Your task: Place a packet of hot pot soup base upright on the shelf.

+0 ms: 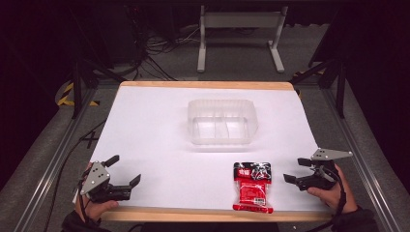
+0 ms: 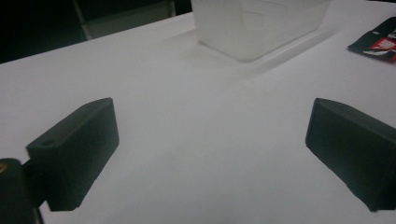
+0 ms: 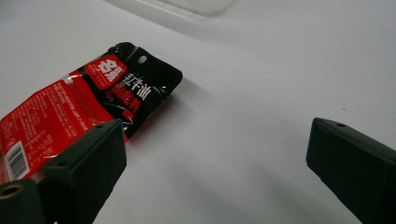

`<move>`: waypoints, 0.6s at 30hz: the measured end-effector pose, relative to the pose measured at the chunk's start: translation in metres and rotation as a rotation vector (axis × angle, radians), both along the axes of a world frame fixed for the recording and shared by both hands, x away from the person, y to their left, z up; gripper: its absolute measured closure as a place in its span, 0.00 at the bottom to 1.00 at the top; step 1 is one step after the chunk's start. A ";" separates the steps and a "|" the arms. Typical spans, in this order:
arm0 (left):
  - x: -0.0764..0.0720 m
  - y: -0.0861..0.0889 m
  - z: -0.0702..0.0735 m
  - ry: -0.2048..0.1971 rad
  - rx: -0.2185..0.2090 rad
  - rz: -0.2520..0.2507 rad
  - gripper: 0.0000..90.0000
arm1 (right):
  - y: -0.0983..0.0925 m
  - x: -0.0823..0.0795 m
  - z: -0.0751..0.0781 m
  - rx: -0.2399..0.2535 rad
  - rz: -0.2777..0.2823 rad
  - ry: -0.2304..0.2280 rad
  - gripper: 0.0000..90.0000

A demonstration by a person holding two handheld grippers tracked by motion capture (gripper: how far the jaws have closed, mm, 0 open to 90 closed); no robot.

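On the table (image 1: 145, 125), red packet (image 1: 252, 187), barcode apparently legible close-up.

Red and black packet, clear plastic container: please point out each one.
red and black packet (image 1: 252, 188), high view, on its red middle.
clear plastic container (image 1: 222, 105), high view, on its far rim.

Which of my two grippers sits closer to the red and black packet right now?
The right gripper. The red and black foil packet lies just inboard of it near the front edge, while the left gripper sits far across the white table.
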State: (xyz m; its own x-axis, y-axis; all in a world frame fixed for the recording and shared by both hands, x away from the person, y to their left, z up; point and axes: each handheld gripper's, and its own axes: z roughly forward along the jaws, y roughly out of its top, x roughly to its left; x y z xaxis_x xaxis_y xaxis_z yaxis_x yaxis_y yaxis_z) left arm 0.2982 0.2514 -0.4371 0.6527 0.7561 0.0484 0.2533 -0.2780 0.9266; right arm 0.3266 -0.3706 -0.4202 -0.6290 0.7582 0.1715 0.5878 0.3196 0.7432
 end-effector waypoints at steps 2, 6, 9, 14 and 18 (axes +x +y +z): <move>0.001 -0.009 -0.003 0.025 0.041 -0.014 0.05 | 0.005 0.002 -0.002 -0.005 0.014 0.029 0.06; 0.003 -0.019 -0.008 0.049 0.089 -0.043 0.05 | 0.017 0.005 -0.005 -0.014 0.042 0.043 0.05; 0.005 -0.020 -0.010 0.056 0.105 -0.041 0.07 | 0.024 0.009 -0.006 -0.015 0.051 0.051 0.04; 0.006 -0.020 -0.011 0.056 0.108 -0.040 0.07 | 0.036 0.014 -0.008 -0.047 0.070 0.047 0.04; 0.007 -0.019 -0.012 0.058 0.121 -0.037 0.07 | 0.050 0.024 -0.009 -0.070 0.113 0.060 0.04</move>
